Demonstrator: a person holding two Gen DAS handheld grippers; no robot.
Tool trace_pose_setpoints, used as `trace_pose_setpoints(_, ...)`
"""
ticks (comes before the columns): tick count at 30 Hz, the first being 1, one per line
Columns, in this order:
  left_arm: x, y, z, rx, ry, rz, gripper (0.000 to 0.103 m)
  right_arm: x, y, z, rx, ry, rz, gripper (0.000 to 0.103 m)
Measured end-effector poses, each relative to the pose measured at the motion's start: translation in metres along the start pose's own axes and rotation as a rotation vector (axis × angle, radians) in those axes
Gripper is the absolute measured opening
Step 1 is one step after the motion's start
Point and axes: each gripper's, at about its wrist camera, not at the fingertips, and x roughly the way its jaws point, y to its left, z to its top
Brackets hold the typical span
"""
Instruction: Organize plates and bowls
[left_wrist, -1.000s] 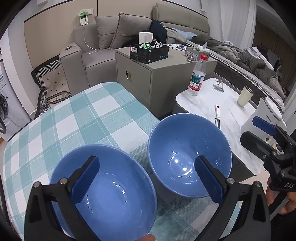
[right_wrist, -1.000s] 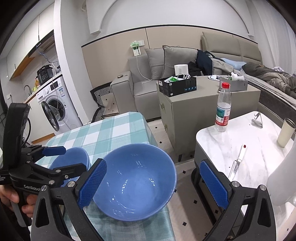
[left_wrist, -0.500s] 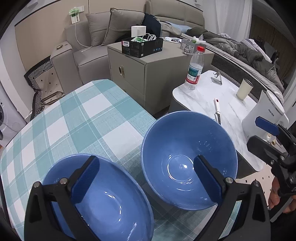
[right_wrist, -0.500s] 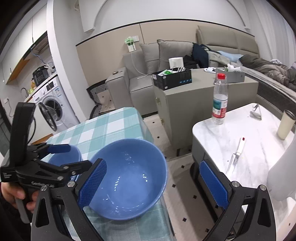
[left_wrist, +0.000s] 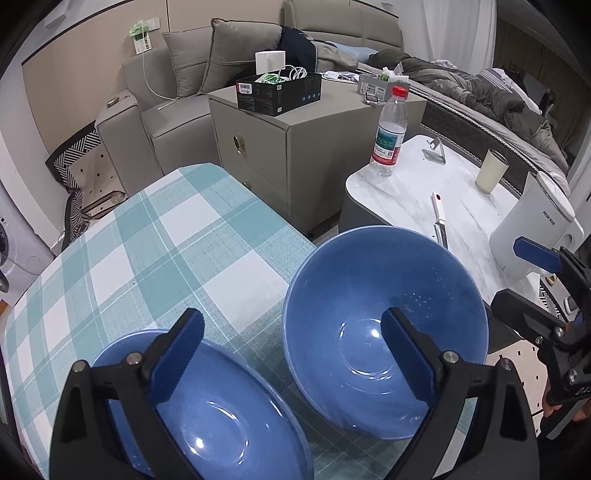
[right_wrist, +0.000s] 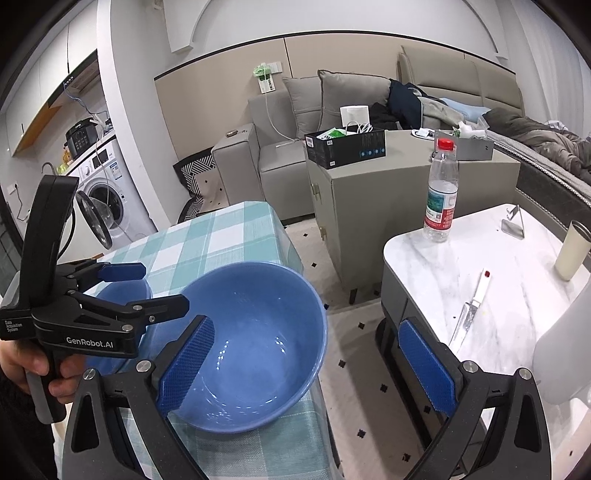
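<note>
Two blue bowls sit on a table with a blue and white checked cloth. The big bowl is at the table's right edge, near the front corner, and part of it sticks out over the side. The small bowl is just beside it on the left, close to the front edge. The two look very close, but I cannot tell if they touch.

The left gripper hangs over both bowls. Its jaws are wide apart and have just been closing a little. One finger is over the small bowl and the other is over the big bowl. Nothing is squeezed between them.

The right gripper is to the right of the table's edge. Its jaws are wide apart too. The left finger is in front of the big bowl's near side and the other finger is out over the floor. It holds nothing.

A hand grips the handle of the left gripper.
</note>
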Motion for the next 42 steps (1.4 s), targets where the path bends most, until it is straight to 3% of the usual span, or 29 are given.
trace_pose_setpoints(4,0.005,-0.001,0.001,0.008,0.007,-0.001,0.095,0.007,-0.002,-0.002,-0.004,0.021,-0.005,0.102)
trace_pose_setpoints(5,0.007,-0.001,0.001,0.011,0.011,-0.002,0.092,0.009,-0.002,-0.003,-0.006,0.028,-0.007,0.102)
trace_pose_setpoints(6,0.009,-0.001,0.001,0.014,0.021,-0.004,0.082,0.011,-0.002,-0.004,-0.009,0.033,-0.009,0.102)
trace_pose_setpoints(8,0.013,-0.002,0.001,0.014,0.044,-0.005,0.079,0.015,-0.003,-0.005,-0.015,0.042,-0.013,0.101)
trace_pose_setpoints(14,0.020,-0.004,-0.001,0.027,0.063,0.004,0.075,0.025,-0.002,-0.008,-0.032,0.069,-0.010,0.087)
trace_pose_setpoints(16,0.021,-0.006,-0.001,0.031,0.077,-0.002,0.064,0.028,-0.001,-0.009,-0.040,0.080,-0.012,0.081)
trace_pose_setpoints(21,0.024,-0.013,-0.002,0.059,0.093,0.009,0.064,0.035,-0.001,-0.013,-0.064,0.106,-0.014,0.072)
trace_pose_setpoints(42,0.023,-0.032,-0.014,0.126,0.137,0.009,0.055,0.038,-0.004,-0.029,-0.147,0.168,0.033,0.056)
